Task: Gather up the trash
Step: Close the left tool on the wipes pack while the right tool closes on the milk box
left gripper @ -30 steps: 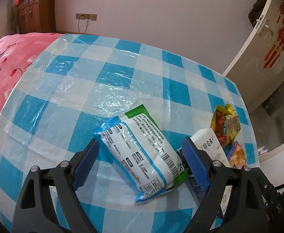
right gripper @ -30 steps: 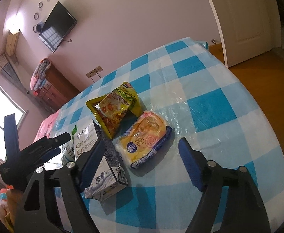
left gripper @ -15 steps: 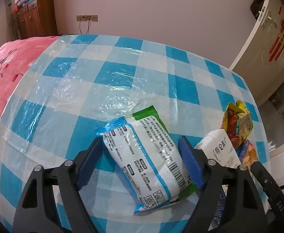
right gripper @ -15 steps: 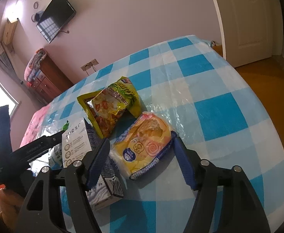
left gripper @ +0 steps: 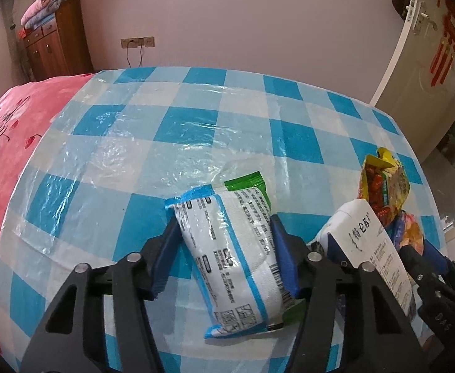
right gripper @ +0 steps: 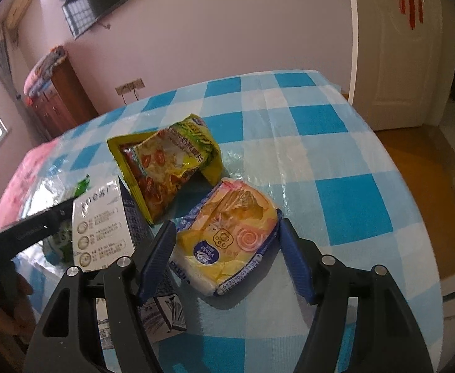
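Left tongs point(left gripper: 226, 245) closing on crinkly white packet point(left gripper: 230, 248); right tongs point(right gripper: 227, 255) straddle glossy yellow pouch point(right gripper: 227, 242).

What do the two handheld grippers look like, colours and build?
Both match: the left gripper and right gripper each have two angular black plastic arms with triangular cut-outs and silver screw heads, tipped with ribbed blue pads. White embossed lettering, too small to read, marks the right gripper's black body in the left view. No cables or sleeves show.

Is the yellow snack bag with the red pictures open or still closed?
Open. In the right wrist view the yellow snack bag has its torn end gaping wide on the checked tablecloth, showing the inside. Whether anything is left inside, I cannot tell.
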The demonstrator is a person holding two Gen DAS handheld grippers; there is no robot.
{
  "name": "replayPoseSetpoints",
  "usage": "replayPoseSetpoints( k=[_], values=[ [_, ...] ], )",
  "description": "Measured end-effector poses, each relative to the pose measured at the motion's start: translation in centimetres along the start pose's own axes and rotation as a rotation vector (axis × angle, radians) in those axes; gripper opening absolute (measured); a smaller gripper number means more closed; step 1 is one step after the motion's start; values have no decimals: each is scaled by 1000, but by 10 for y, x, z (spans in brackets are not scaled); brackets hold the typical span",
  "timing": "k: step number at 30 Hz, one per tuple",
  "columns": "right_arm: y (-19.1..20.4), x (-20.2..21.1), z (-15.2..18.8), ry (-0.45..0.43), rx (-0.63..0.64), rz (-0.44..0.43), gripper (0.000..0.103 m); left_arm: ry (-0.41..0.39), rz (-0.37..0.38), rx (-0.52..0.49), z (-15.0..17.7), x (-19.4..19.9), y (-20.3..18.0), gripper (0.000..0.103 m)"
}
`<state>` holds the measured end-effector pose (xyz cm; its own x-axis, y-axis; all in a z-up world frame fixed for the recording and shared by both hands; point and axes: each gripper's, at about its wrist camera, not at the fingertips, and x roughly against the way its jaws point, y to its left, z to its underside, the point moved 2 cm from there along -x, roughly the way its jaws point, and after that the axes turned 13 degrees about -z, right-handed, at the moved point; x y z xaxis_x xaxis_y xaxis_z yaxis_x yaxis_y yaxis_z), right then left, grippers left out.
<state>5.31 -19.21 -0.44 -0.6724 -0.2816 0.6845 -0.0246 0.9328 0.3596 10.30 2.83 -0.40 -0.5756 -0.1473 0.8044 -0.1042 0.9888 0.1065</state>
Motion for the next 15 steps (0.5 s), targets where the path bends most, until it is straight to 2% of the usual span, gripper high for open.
replayPoseSetpoints(
  k=[11,14,15],
  values=[
    [-9,5,1,-9,-17,-13,48,-6,12,3,8,5,3,54],
    [-11,8,2,-15,-29,-48,51,-9,12,3,13,8,5,53],
    [-12,10,3,-19,-35,-69,59,-10,12,3,14,9,6,53]
  ],
)
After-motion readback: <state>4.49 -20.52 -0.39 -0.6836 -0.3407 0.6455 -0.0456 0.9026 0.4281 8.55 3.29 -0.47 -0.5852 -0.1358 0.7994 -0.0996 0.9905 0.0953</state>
